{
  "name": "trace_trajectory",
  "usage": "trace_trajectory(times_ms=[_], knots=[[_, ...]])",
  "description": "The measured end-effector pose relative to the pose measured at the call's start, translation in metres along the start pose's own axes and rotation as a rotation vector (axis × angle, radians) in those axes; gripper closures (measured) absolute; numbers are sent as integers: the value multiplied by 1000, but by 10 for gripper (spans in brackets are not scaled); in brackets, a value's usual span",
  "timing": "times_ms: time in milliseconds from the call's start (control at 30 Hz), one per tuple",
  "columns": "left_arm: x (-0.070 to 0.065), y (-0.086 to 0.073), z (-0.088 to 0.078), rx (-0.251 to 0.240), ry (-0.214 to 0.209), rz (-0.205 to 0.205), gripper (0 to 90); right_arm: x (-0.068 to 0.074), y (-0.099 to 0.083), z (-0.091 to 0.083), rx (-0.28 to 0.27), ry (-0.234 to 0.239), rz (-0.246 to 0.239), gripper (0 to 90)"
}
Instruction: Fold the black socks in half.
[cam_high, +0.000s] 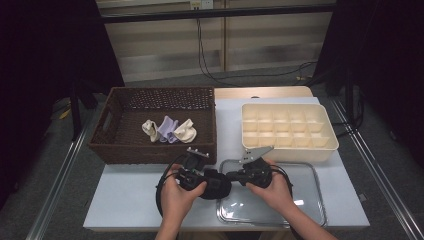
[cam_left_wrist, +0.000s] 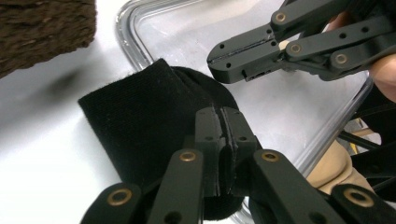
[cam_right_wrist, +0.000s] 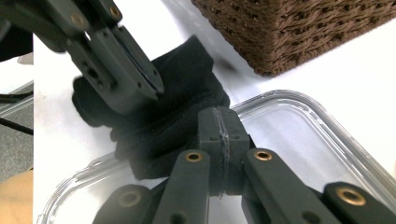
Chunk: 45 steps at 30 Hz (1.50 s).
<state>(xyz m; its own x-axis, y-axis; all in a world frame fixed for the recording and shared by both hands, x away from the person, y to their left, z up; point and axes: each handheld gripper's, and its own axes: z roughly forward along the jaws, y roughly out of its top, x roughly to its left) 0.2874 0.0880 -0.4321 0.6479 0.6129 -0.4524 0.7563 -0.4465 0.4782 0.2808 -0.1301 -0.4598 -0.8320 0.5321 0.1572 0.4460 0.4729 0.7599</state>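
A black sock is held low over the near part of the white table, at the left rim of a clear glass tray. In the left gripper view the left gripper is seen with its jaws nearly together, pinching a fold of the sock, whose ribbed cuff spreads out to the left over the table. How much cloth lies between the pads is hidden by the jaws themselves.

In the same view the right gripper is seen farther off, its jaws pressed together and nothing visible between them. In the right gripper view the tip of the right gripper is set against the sock's edge over the tray rim, but whether any cloth is caught there cannot be made out.

In the high view both hands and grippers are bunched over the sock, so most of it is covered. The person's forearms are cut off by the bottom edge.

Behind the hands, three pale rolled socks lie in a brown wicker basket. To its right stands a cream divided box, its cells seen only in part.
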Motion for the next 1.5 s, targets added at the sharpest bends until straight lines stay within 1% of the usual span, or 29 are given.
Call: trace_trajectory(times_ms=[67,100,167,233,300,400,467,567,700,733,767,800,867,900,967,1033,1167,1267,1300,1333,1367,1400,1433,1467,1500], knots=[[-1,0,5,12,0,16,856,0,1,-1,-8,-7,-1,900],[-1,0,7,14,-3,18,856,0,2,-2,-11,-9,1,900],[-3,0,9,13,4,19,856,0,6,-3,-19,-14,3,895],[-4,0,9,17,12,26,856,1,11,-4,-32,-13,-1,891],[-5,0,10,11,14,22,856,3,16,-3,-46,-16,-11,885],[-4,-1,11,11,9,30,857,6,25,1,-47,-6,-22,862],[-5,-1,12,10,7,38,857,9,30,5,-44,-8,-29,856],[-5,-1,11,10,10,41,855,8,34,11,-43,-3,-20,834],[-5,-2,11,-2,8,40,847,4,31,19,-5,-10,-5,823],[-5,-2,11,-1,6,42,839,3,30,20,-3,-9,1,834],[-4,-1,11,-5,5,50,823,1,28,21,4,-7,2,865],[-5,-1,10,-7,5,44,805,0,26,21,7,1,3,897],[-6,0,8,-12,2,48,775,-2,24,21,22,-1,0,900],[-6,0,7,-18,7,49,759,-2,22,22,20,3,1,900],[-6,1,3,-36,-5,37,715,-3,21,21,24,1,11,900],[-5,1,-2,-47,-1,28,695,-3,21,21,23,2,5,900],[0,-1,-13,-93,2,0,663,-4,20,21,28,-7,-2,900],[4,-2,-20,-112,14,-12,678,-5,18,20,39,-11,-7,900],[6,-3,-22,-110,26,-18,689,-5,17,20,56,-23,-13,900],[7,-4,-22,-109,41,-25,712,-6,15,21,58,-22,-9,900],[8,-5,-22,-95,38,-26,735,-7,13,22,54,-22,-7,900],[9,-6,-21,-79,41,-17,786,-8,11,22,51,-24,0,900],[9,-7,-17,-57,51,-12,796,-8,10,22,50,-23,3,900],[8,-8,-14,-47,54,-15,811,-8,9,22,50,-23,9,900],[9,-9,-10,-31,45,-15,824,-9,8,21,49,-25,5,900]])
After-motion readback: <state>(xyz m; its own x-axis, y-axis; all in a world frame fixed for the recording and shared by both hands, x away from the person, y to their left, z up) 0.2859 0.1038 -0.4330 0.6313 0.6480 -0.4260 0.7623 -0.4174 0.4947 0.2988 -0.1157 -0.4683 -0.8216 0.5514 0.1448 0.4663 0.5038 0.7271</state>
